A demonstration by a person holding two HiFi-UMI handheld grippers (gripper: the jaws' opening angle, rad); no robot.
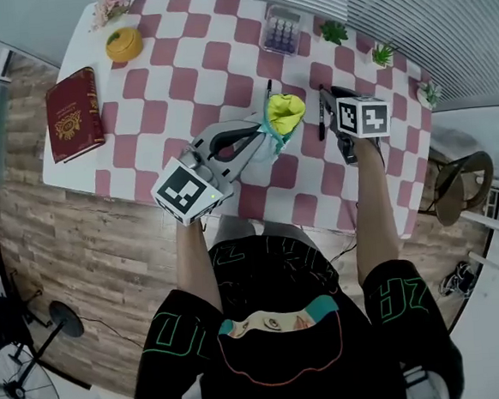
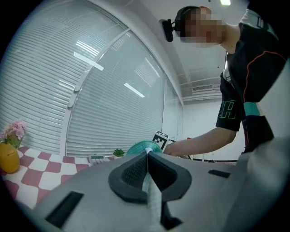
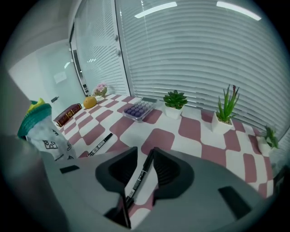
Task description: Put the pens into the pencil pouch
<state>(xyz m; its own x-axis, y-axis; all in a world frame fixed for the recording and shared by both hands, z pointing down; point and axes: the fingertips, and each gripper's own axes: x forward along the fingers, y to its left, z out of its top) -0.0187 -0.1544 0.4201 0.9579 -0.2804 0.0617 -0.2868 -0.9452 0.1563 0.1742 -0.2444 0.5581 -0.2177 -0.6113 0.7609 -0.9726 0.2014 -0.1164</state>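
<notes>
The pencil pouch [image 1: 282, 119], white with a teal rim and yellow lining, is held up over the checked table [image 1: 188, 70], mouth toward the far side. My left gripper [image 1: 260, 137] is shut on its fabric; in the left gripper view the thin fabric [image 2: 152, 195] is pinched between the pads and the teal rim [image 2: 142, 146] shows beyond. My right gripper [image 1: 329, 100] points down at a black pen [image 1: 321, 115] lying on the table. That pen [image 3: 141, 174] lies between the open jaws, with a gap beside it. A second black pen [image 1: 268, 89] lies left of it [image 3: 100, 144].
A red book [image 1: 74, 113] lies at the table's left edge, with a yellow pot [image 1: 124, 44] and flowers [image 1: 114, 2] behind it. A purple-buttoned calculator [image 1: 282, 30] and small potted plants [image 1: 333, 31] [image 1: 382, 54] line the far edge. A chair [image 1: 459, 186] stands at the right.
</notes>
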